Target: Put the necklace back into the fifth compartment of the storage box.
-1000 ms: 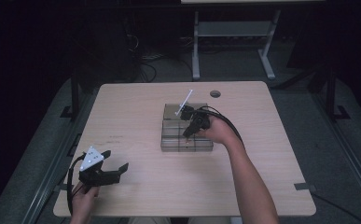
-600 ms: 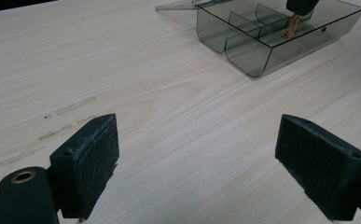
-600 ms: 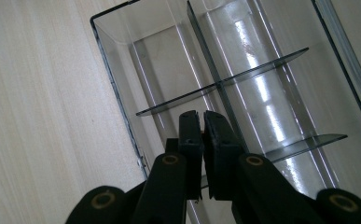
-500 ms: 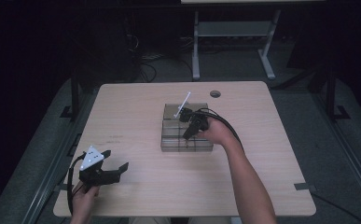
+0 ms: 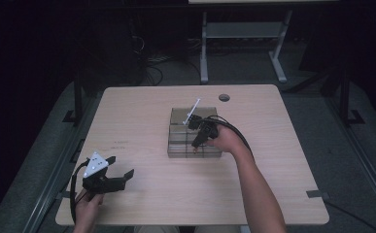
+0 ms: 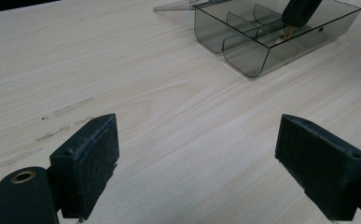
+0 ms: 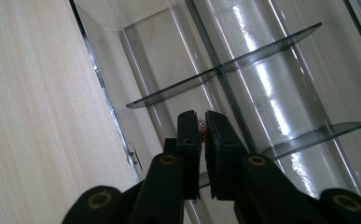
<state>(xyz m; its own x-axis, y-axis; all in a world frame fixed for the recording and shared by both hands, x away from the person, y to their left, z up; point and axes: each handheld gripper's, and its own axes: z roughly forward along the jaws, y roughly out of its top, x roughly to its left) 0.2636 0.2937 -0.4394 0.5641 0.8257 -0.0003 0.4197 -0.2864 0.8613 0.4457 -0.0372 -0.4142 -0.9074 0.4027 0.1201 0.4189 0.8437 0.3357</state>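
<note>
Right gripper point(image 7: 201, 123) is pinching a small orange piece point(image 7: 201, 125) inside the clear divided box point(image 5: 176, 145); next: release it there. Left gripper point(image 6: 201, 161) is idling open.

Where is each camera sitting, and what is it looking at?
High view: above the table, looking down; both forearms, left gripper, right gripper.
Left gripper view: rides the left gripper, faces across the table; open jaws.
Right gripper view: rides the right gripper, looks into the clear box; nearly closed jaws, something small and orange between.
Shared: all see the clear box.
</note>
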